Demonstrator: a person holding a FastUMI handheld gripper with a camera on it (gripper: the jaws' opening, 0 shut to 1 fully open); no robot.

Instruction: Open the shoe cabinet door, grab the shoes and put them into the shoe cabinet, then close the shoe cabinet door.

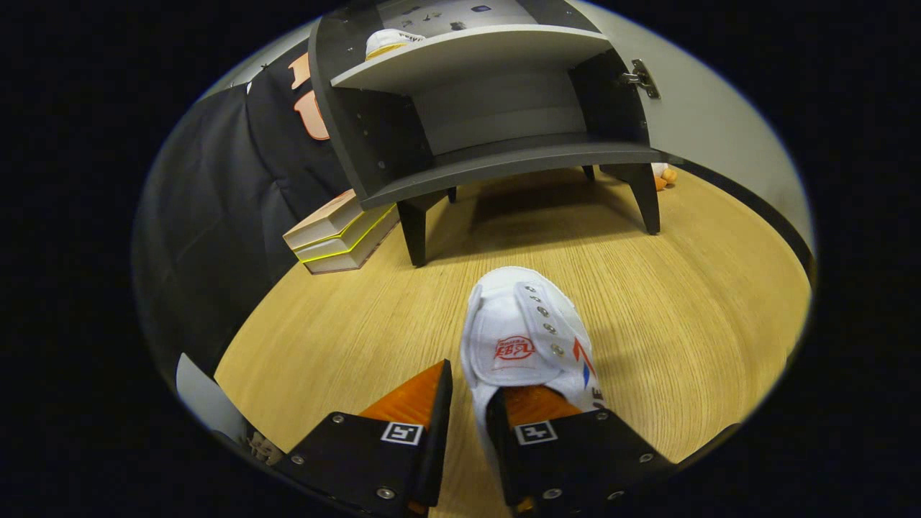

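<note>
Nearest the camera, the gripper (pixel 469 410) has its two fingers closed on the rear collar of a white canvas shoe (pixel 522 338): one finger sits outside the shoe's side wall and the other inside its opening, so the wall is pinched between them. The shoe points away from the camera, toe toward the cabinet, above or on a pale wood-grain floor (pixel 683 316); whether its sole touches the floor cannot be told.

Beyond the shoe, toward the far edge of the floor, stands the dark grey shoe cabinet (pixel 489 122) on short legs. Its door (pixel 709 122) is swung wide open to one side, with a metal hinge (pixel 640 78) showing at the cabinet's edge. So the opening step appears finished, and the step in hand seems to be carrying this shoe to the cabinet.

Inside, the upper shelf (pixel 471 54) already holds another white shoe (pixel 388 42) near its far end from the door. The lower shelf (pixel 518 160) looks bare.

The next move likely calls for keeping the pinch firm, lifting the shoe clear of the floor, and moving it forward and up to shelf height.

A stack of boxes (pixel 342 234) lies on the floor beside the cabinet's leg.
</note>
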